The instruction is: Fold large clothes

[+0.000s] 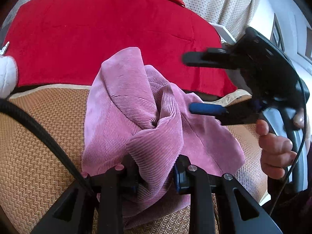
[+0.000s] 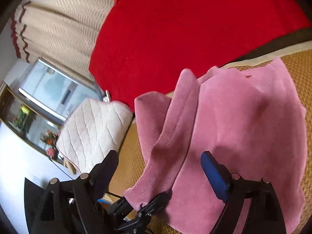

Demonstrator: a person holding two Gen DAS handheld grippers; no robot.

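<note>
A pink ribbed garment lies bunched on a woven tan mat. My left gripper is shut on a fold of it, and the cloth rises in a twisted ridge from between the fingers. In the right wrist view the garment spreads flat, and a sleeve runs down to the left gripper, which pinches its end. My right gripper stands wide open above the cloth with nothing pressed between its pads. From the left wrist view the right gripper hovers at the garment's right side, held by a hand.
A red blanket covers the bed beyond the mat. A white quilted cushion sits at the mat's left end. Cream curtains and a mirrored cabinet stand to the left. A black cable crosses the mat.
</note>
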